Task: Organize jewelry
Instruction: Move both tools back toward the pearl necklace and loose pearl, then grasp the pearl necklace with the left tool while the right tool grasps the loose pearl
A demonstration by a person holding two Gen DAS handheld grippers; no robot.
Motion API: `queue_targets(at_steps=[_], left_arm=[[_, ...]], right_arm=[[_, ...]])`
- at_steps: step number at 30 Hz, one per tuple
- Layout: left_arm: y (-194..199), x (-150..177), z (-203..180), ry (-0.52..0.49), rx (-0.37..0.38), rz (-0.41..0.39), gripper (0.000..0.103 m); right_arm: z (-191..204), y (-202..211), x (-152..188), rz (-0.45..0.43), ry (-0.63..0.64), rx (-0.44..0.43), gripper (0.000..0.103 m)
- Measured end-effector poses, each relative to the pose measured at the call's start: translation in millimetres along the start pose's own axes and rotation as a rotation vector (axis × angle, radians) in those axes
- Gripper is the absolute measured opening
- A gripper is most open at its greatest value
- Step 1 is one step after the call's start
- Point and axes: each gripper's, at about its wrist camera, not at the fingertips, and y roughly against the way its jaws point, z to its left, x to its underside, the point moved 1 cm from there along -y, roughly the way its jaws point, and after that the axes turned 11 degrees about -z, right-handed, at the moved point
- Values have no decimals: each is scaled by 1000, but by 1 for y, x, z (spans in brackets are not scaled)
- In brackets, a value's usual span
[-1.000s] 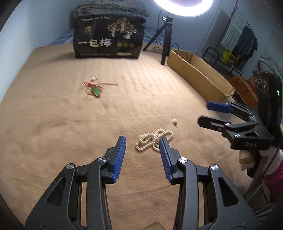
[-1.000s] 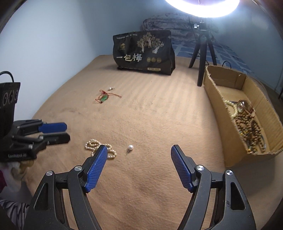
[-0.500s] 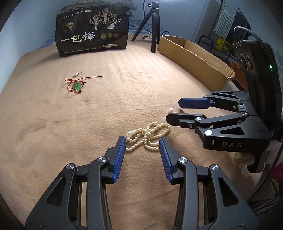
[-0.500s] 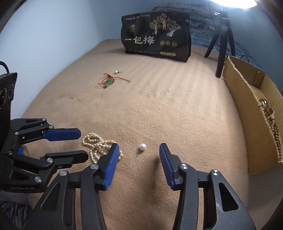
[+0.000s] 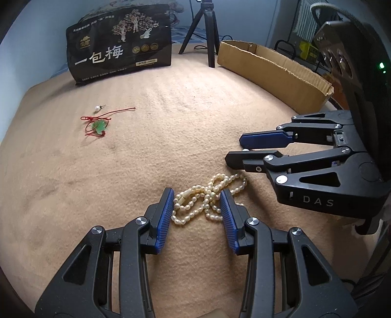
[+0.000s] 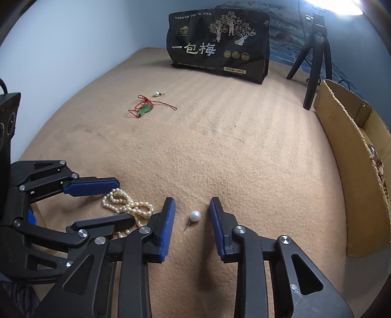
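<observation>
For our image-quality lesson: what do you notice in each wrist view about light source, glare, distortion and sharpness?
Right wrist view: a bright light blows out white at the top right corner; the blanket bulges like a dome, dark corners. Left wrist view: no lamp in frame, softer even light; same fisheye curve bends the cardboard box; the pearl necklace reads sharp.

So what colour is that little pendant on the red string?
Green, on the pendant; the left wrist view shows it best.
</observation>
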Motion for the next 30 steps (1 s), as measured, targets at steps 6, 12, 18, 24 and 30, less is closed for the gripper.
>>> queue_targets(at_steps=[6, 12, 18, 24, 30], left_arm=[[-2, 2, -3, -26, -4, -21, 28], [-3, 1, -6, -35, 2, -29, 15], [0, -1, -4, -14, 1, -34, 14], [5, -1, -5, -7, -7, -41, 12], [11, -3, -6, -10, -14, -53, 11]], right_arm=[[-2, 3, 5, -7, 0, 3, 11], [-3, 4, 7, -21, -25, 2, 7], [-2, 7, 5, -32, -24, 10, 7], [-1, 12, 3, -39, -22, 16, 7], [2, 15, 0, -46, -13, 24, 7]])
